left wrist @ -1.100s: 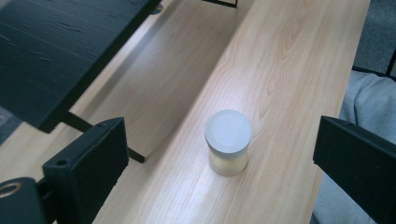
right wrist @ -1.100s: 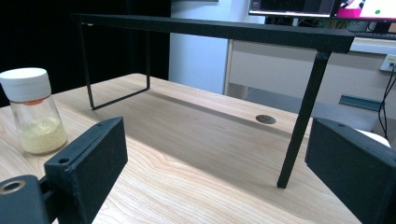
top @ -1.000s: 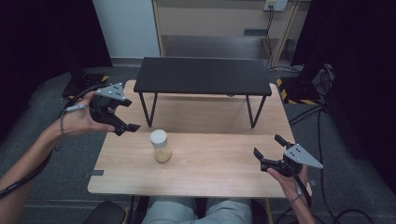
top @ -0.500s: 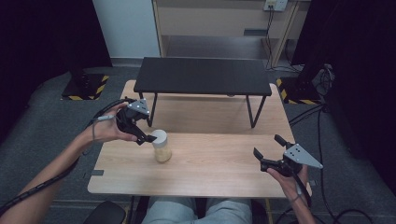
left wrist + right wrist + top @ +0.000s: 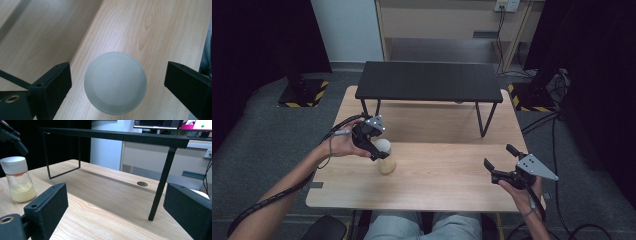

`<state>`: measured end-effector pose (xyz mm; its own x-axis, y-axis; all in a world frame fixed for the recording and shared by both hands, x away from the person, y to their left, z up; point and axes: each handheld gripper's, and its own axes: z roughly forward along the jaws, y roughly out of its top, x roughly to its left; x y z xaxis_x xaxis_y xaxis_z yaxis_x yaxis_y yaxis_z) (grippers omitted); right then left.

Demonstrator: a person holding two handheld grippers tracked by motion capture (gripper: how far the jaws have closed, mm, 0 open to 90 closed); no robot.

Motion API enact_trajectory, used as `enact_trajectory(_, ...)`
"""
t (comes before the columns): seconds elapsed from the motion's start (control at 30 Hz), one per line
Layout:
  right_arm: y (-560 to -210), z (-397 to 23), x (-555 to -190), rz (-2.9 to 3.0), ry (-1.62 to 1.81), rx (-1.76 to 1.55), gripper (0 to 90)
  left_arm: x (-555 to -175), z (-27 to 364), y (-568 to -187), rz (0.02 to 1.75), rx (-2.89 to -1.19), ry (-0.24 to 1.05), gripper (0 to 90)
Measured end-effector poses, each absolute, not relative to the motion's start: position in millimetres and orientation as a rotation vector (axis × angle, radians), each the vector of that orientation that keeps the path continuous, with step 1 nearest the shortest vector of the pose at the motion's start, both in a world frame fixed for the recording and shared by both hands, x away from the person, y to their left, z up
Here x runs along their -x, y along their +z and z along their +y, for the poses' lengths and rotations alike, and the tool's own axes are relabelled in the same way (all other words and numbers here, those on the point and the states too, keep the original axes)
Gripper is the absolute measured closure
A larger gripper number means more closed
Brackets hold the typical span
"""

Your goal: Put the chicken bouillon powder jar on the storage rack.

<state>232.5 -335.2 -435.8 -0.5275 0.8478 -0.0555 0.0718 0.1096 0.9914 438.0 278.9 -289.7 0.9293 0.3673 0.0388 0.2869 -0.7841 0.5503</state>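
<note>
A: Left gripper (image 5: 379, 150) is right over the jar (image 5: 386, 159); jaws spread wide, one each side of the white lid (image 5: 115, 86), neither touching it.

B: Seen along those jaws, the lid sits dead centre between them, with a gap on both sides; so nothing gripped.

A: Agreed; this looks like the approach step of a pick, lining up from above; the jar stands upright on the table (image 5: 447, 172), part full of yellow grains (image 5: 22, 192).

B: And the right gripper (image 5: 501, 169)?

A: Parked at the near right edge, released, jaws apart and holding nothing; the jar is well off beyond its left jaw, the black rack (image 5: 117, 135) ahead and above.

B: Next move, I'd say: lower the left until the jaws bracket the lid's rim, then clench evenly.

A: Yes; keep it centred; if one jaw meets the lid first, the jar could tip or skid on that smooth wood.

B: Right hand likely waits its turn.
</note>
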Motion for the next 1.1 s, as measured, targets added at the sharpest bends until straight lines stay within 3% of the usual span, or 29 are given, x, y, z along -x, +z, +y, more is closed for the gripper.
enact_trajectory(0.27,-435.8,-335.2,-232.7,1.725,1.484,-0.903,5.6,-445.4,270.6,-305.2,0.461,-2.565,0.169,13.1)
enact_trajectory(0.4,-435.7,-335.3,-232.4,1.725,1.487,-0.9,5.6,-443.1,265.5,-306.8,0.445,-2.602,0.215,30.9)
enact_trajectory(0.83,-435.7,-335.5,-232.8,1.725,1.486,-0.901,5.6,-444.5,271.6,-305.2,0.458,-2.565,0.181,32.4)
enact_trajectory(1.1,-435.9,-336.0,-232.2,1.719,1.488,-0.9,5.6,-437.4,273.0,-245.9,0.392,-2.526,0.195,32.4)
